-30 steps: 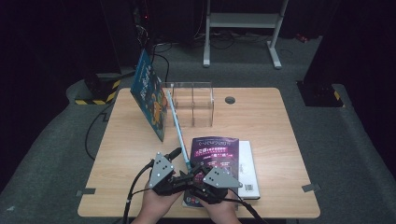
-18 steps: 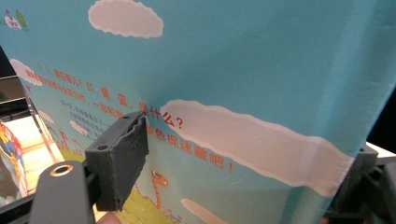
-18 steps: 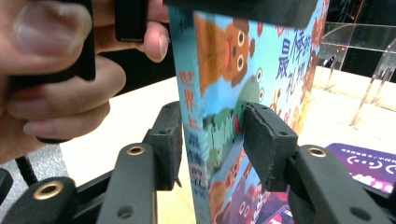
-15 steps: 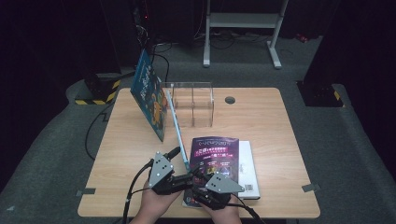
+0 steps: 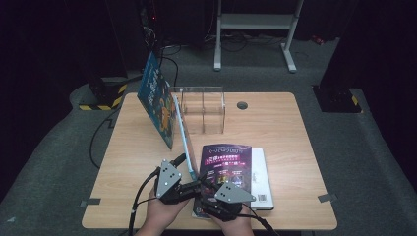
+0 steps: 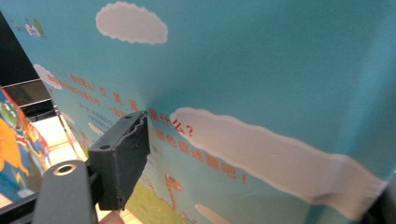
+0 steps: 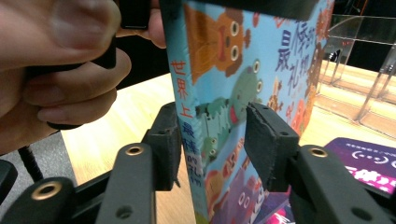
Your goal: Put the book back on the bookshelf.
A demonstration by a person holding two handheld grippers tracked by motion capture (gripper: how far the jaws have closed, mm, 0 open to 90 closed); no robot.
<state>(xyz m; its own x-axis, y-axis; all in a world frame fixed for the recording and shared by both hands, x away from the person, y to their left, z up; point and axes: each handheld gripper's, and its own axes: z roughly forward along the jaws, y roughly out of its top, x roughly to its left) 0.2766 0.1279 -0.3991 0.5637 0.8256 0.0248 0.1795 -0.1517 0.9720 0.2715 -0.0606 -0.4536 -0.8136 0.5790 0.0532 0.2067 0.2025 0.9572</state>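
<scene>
Pale wooden table (image 5: 275, 128) (grey carpet (image 5: 373, 137), dark room)

Wooden table (image 5: 285, 142) on grey carpet (image 5: 373, 162). Clear plastic rack (image 5: 202, 109) toward far side of table, seen again at upper right in right gripper view (image 7: 359, 60). Round grommet (image 5: 241, 104) just right of rack. Purple magazine (image 5: 227, 164) lying flat near front edge, atop white book (image 5: 260, 177) whose edge sticks out to right; purple corner visible low in right gripper view (image 7: 369, 163). White metal stand (image 5: 253, 29) on floor beyond table. Yellow-black striped strip (image 5: 101, 101) on floor at left. Black cable (image 5: 96, 140) hanging off left edge.
</scene>
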